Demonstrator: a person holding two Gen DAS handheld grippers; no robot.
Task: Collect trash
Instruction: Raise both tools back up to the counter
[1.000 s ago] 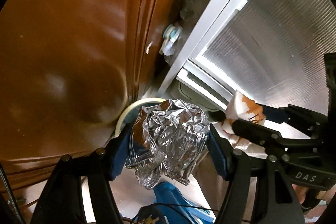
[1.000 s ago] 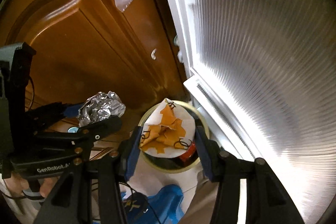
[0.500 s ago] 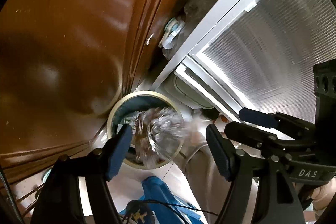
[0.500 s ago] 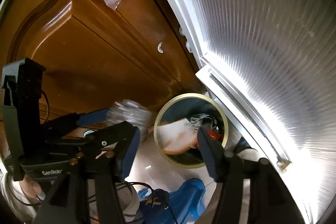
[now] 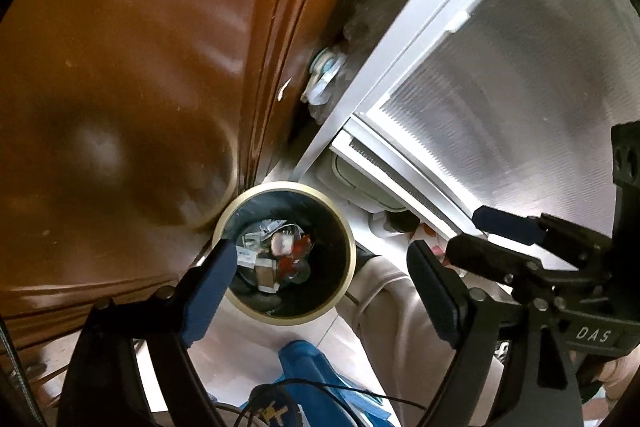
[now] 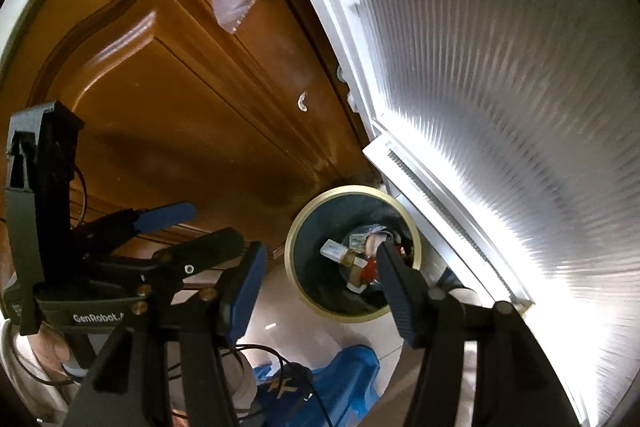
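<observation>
Cream-rimmed trash bin (image 5: 347,269) sits below both empty hand-held grippers, left (image 5: 320,287) opening wide, right (image 6: 320,279) parted.

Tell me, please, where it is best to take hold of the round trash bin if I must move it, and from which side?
Grip the trash bin by its pale rim, from straight above, one finger inside and one outside the wall. The bin stands upright and open; the brown cabinet door and the white frame crowd its far sides, so the near rim seems easiest.

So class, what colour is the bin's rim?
Cream, on the bin; clearest in the left wrist view.
</observation>
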